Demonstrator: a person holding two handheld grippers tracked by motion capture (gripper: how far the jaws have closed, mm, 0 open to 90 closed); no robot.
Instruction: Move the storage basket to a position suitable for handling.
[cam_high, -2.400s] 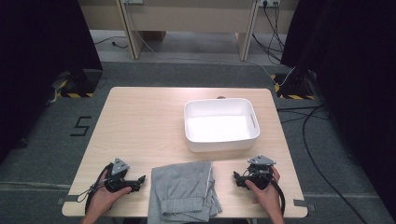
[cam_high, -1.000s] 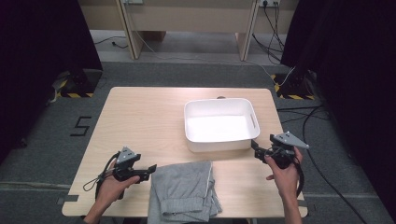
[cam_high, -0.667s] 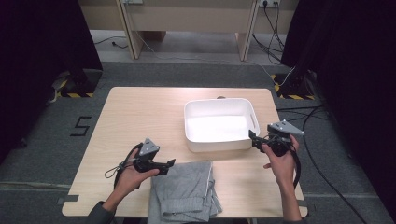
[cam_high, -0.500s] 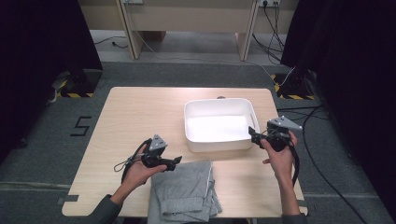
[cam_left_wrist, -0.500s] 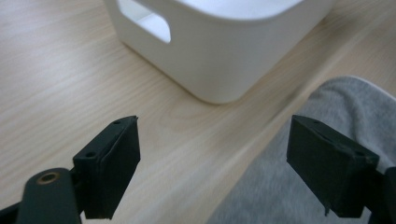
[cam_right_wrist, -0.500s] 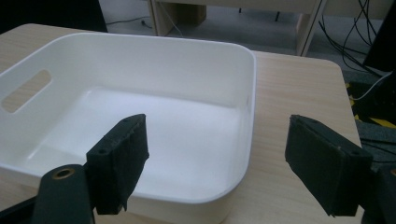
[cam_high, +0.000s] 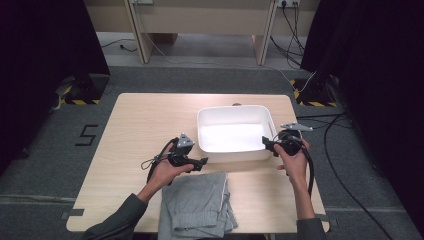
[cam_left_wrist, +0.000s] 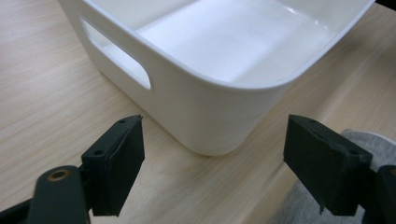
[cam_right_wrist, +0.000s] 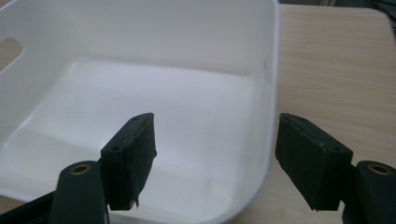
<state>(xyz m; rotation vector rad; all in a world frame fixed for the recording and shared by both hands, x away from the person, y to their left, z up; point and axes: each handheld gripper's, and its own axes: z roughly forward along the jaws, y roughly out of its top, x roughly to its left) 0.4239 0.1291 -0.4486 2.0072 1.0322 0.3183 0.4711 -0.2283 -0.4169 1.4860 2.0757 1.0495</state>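
A white plastic tub (cam_high: 232, 108) stands empty on the right half of the wooden table (cam_high: 145, 120). A folded grey cloth (cam_high: 197, 202) lies at the front edge. My left gripper (cam_high: 202, 161) hovers open just before the tub's near left corner (cam_left_wrist: 210, 112). Its jaws have just been closing a little, with nothing pressed between them. The grey cloth (cam_left_wrist: 299, 207) peeks in beside its right jaw. My right gripper (cam_high: 265, 142) is open astride the tub's right wall (cam_right_wrist: 268, 116), one jaw inside and one outside. Its jaws (cam_right_wrist: 215, 126) have just been closing, and the pads stand apart from the wall.
Bare table spreads to the left and behind the tub. Black cables (cam_high: 340, 165) run over the grey carpet on the right. Desk legs (cam_high: 137, 30) stand beyond the table, and a floor mark (cam_high: 87, 135) lies to its left.
Both hands left the table's front edge and came up to the tub. The left moved right and forward to its near corner, the right moved left onto its right wall.
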